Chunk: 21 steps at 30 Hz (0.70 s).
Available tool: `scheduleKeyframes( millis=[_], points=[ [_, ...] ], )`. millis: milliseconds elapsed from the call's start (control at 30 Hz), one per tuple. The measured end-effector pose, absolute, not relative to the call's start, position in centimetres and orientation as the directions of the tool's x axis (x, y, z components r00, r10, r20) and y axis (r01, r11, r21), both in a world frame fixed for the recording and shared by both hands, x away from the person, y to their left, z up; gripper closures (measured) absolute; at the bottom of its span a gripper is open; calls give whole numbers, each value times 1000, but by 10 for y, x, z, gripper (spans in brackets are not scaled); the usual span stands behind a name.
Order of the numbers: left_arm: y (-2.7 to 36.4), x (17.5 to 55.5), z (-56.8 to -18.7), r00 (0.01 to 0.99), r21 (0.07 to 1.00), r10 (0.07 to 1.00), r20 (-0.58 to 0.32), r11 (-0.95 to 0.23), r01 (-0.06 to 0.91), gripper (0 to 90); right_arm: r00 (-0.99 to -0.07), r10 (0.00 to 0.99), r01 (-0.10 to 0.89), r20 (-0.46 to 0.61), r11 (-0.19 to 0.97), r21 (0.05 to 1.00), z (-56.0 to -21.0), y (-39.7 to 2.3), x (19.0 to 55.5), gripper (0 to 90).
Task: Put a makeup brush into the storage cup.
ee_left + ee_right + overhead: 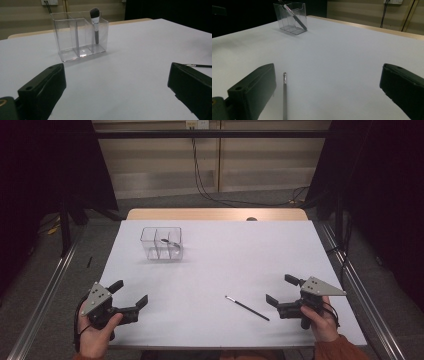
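A clear plastic organizer (161, 243) with several compartments stands on the white table (220, 255) at the back left. A makeup brush (95, 23) with a dark fluffy head leans inside its right compartment. A thin dark brush (247, 308) with a silver ferrule lies flat at the front, right of centre. My left gripper (131, 292) rests open at the front left, far from both. My right gripper (283, 289) is open just right of the thin brush (284, 96), which lies beside its left jaw. The organizer (291, 17) sits far ahead in the right gripper view.
The table's wooden far edge (217, 214) shows beyond the white sheet. Metal rails (47, 292) run along both sides of the table. Cables (210, 195) trail on the floor behind. Broad bare tabletop lies between the organizer (80, 35) and both grippers.
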<state>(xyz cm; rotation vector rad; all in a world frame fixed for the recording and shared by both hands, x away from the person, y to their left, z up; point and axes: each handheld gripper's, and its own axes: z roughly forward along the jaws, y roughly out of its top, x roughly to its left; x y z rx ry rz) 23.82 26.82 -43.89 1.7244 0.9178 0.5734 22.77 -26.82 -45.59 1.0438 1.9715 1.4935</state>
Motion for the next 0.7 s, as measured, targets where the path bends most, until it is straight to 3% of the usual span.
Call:
scheduleKeyframes(
  millis=[700],
  points=[
    [269, 241, -439, 602, 940, 797, -53, -163, 299, 25, -632, 770, 339, 90, 171, 925, -449, -251, 241, 0]
  ],
)
